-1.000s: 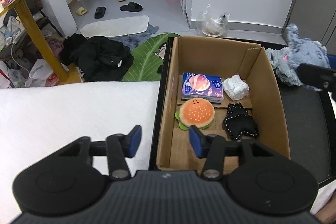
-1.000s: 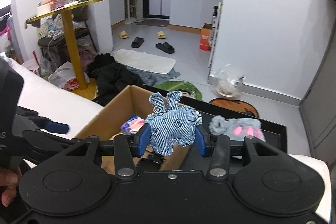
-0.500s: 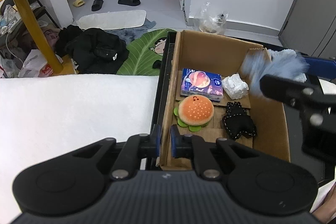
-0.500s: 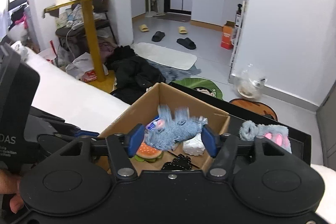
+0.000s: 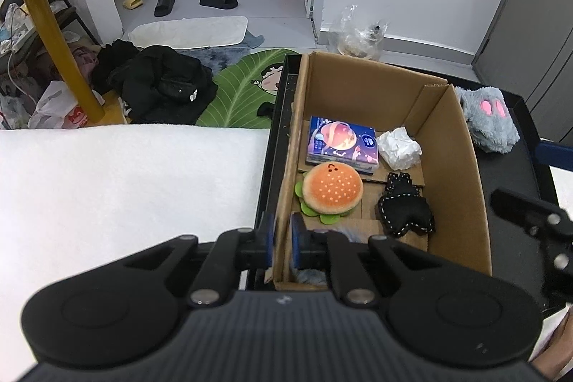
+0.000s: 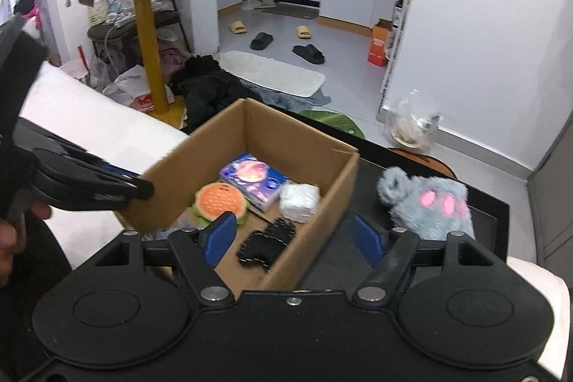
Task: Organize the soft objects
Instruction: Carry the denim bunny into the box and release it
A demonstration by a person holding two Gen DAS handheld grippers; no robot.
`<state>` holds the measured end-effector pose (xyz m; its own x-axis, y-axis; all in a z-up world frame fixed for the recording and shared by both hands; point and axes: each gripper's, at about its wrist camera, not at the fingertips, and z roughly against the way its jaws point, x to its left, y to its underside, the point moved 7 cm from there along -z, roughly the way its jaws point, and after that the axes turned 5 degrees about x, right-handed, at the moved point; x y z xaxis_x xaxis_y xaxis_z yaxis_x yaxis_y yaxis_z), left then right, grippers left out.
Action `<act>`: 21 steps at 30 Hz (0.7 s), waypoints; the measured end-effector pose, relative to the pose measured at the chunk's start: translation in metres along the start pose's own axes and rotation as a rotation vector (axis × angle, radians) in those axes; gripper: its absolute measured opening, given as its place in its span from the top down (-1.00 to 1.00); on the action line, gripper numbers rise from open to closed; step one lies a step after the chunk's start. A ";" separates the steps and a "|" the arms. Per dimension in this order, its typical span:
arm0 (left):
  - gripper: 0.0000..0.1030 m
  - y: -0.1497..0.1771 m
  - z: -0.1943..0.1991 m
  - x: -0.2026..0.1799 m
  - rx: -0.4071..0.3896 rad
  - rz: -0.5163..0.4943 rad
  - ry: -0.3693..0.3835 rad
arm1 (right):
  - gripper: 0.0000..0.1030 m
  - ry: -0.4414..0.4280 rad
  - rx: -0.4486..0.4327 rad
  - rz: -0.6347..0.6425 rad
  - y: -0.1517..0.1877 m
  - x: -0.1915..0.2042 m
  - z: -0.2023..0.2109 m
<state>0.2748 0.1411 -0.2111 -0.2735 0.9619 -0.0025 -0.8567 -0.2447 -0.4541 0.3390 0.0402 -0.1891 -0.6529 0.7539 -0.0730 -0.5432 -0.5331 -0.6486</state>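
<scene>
The grey toy (image 6: 428,201) is seen just ahead and right of the wide, empty right tool (image 6: 293,237), outside the box (image 6: 315,235), whose wall is pinched by the left tool (image 5: 281,240).

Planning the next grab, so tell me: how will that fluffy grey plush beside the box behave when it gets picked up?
The grey plush looks shaggy and slumped, so it will probably squash and flop rather than hold shape. Likely light for its bulk. Its long pile should grip well, not slip, on the black tray.
</scene>
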 end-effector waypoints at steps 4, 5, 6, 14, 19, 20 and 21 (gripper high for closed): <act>0.81 0.000 0.002 -0.001 -0.001 0.001 0.003 | -0.52 0.004 0.003 -0.045 0.003 -0.021 0.002; 0.81 0.000 0.002 0.000 -0.001 0.000 0.003 | -0.53 0.004 0.007 -0.057 0.004 -0.027 0.002; 0.80 0.000 0.003 -0.001 -0.004 -0.002 0.000 | -0.53 0.005 0.011 -0.067 0.004 -0.033 0.001; 0.55 -0.003 0.007 -0.009 -0.017 -0.040 -0.035 | -0.58 0.032 0.020 -0.119 0.011 -0.075 -0.010; -0.09 -0.006 0.009 -0.016 -0.042 -0.070 -0.068 | -0.65 0.041 0.013 -0.174 0.015 -0.098 -0.021; -0.11 -0.006 0.009 -0.016 -0.041 -0.073 -0.075 | -0.66 0.043 0.011 -0.182 0.017 -0.103 -0.024; -0.13 -0.006 0.008 -0.017 -0.039 -0.076 -0.077 | -0.66 0.043 0.011 -0.187 0.018 -0.106 -0.026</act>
<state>0.2811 0.1252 -0.2007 -0.2428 0.9648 0.1010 -0.8589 -0.1654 -0.4847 0.4119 -0.0391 -0.2126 -0.5169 0.8559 0.0153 -0.6586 -0.3862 -0.6458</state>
